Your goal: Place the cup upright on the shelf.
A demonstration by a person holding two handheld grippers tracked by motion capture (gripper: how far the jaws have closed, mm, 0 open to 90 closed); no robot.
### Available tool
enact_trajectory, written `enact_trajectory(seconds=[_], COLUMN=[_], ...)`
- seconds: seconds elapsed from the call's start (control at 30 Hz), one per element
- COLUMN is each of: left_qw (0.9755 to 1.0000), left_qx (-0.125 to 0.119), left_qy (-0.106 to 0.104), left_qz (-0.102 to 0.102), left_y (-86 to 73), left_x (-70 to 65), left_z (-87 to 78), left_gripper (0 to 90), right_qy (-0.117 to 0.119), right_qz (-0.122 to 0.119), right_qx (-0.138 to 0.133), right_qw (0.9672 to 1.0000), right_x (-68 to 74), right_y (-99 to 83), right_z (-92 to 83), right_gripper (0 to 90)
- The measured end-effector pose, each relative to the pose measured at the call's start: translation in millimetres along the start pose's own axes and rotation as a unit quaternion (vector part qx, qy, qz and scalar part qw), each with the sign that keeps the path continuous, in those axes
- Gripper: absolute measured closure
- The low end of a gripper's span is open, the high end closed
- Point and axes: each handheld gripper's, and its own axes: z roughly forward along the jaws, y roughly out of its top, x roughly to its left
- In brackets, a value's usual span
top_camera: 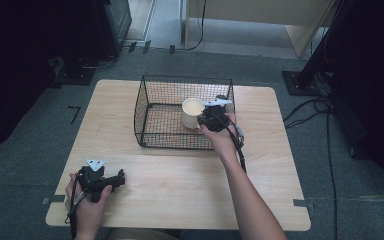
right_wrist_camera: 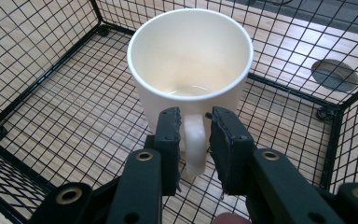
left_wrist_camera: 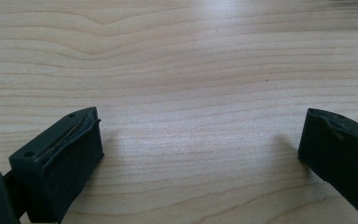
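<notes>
The mug (right_wrist_camera: 189,70) stands upright inside the basket (top_camera: 150,107), near its right wall. The right gripper (right_wrist_camera: 195,135) reaches in, its jaws either side of the mug's handle (right_wrist_camera: 194,144); they seem barely parted from it, not clamping. The left gripper (left_wrist_camera: 200,154) rests released on the table (left_wrist_camera: 191,70), well left of the basket.

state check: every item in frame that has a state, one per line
mug: upright, empty, inside the basket, handle between the right jaws
basket: open-topped, standing on the table, holds the mug
right gripper: jaws nearly shut about the mug handle, small gaps either side
left gripper: jaws open, nothing between them, over bare table
</notes>
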Motion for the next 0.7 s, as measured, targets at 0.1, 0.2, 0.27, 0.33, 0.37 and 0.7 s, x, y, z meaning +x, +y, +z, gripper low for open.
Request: enact_trajectory(seconds=[0.1,0.2,0.27,0.33,0.37,0.7], left_qw=[1.0,1.0,1.0,1.0,1.0,1.0], left_qx=[0.0,0.0,0.0,0.0,0.0,0.0], left_qy=[0.0,0.0,0.0,0.0,0.0,0.0], left_qz=[0.0,0.001,0.001,0.001,0.001,0.001], left_y=[0.0,0.0,0.0,0.0,0.0,0.0], left_x=[0.0,0.1,0.1,0.1,0.0,0.0], left_z=[0.0,0.0,0.0,-0.1,0.0,0.0], left_gripper=[0.0,0.0,0.0,0.0,0.0,0.0], right_qy=[-0.001,0.001,0.006,0.008,0.011,0.05], right_qz=[0.0,0.001,0.002,0.0,0.0,-0.004], right_qx=[-0.002,-0.004,-0.009,-0.013,-0.015,-0.035], right_qw=[1.0,1.0,0.9999,0.9999,0.9998,0.9981], right_x=[-0.4,-1.5,-1.9,-2.0,-2.1,1.1], right_y=[-0.4,-2.1,-3.3,-4.9,-5.7,-14.3], right_z=[-1.3,-3.2,-5.8,-9.3,-11.3,-36.8], right_gripper=[72.9,71.1,69.2,66.6,65.0,45.5])
